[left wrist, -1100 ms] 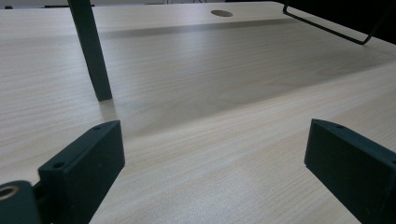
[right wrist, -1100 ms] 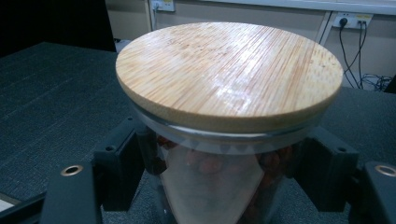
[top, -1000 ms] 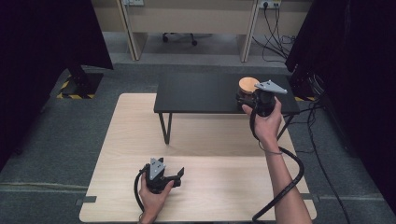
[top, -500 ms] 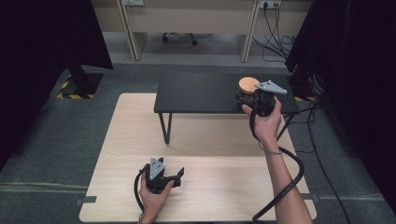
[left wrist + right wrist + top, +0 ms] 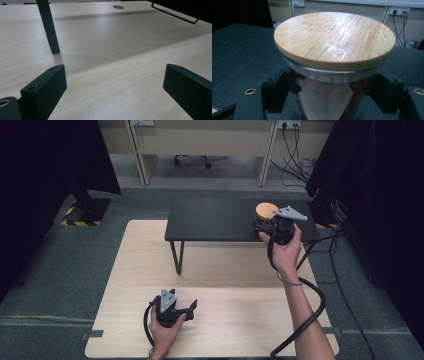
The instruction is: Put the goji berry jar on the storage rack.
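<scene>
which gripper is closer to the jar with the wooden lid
Right. The right gripper is closed around the jar on the black stand, jaws on either side of its glass. The left gripper rests open on the wooden table, far from the jar.

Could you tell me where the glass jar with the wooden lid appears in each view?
High view: the jar stands upper right, on the black shelf, in the right hand-held gripper.
Left gripper view: not in it.
Right gripper view: the jar is central, between the jaws.
Shared landmark: the black shelf, dark surface around the jar; its leg.
</scene>
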`<action>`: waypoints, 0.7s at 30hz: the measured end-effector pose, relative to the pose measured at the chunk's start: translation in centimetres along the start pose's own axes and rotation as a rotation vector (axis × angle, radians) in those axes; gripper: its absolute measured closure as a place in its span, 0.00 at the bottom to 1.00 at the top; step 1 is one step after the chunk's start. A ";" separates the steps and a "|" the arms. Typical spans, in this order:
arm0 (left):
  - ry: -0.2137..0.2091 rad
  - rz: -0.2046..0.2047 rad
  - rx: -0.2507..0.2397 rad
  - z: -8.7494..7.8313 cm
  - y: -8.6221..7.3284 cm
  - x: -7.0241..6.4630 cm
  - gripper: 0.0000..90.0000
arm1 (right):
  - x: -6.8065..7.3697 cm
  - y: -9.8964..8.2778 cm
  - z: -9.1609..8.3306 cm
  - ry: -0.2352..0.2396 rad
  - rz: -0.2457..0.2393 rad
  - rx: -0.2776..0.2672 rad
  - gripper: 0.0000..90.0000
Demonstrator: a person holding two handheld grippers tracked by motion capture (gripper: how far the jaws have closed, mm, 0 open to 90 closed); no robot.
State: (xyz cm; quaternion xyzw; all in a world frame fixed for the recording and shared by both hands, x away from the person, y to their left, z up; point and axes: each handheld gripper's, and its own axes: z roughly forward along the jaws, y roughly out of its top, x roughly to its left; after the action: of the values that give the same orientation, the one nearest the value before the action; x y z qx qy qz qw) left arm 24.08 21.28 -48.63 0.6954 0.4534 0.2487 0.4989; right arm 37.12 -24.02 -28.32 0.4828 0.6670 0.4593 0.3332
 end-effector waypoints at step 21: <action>0.000 0.000 -0.004 0.0 -0.1 0.0 0.05 | 0.2 -0.1 0.0 -0.007 0.000 -0.005 0.29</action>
State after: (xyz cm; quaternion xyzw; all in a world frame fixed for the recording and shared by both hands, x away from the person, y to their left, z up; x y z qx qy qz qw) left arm 24.05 21.31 -48.68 0.6944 0.4529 0.2494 0.5005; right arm 37.03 -23.86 -28.44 0.4834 0.6646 0.4595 0.3369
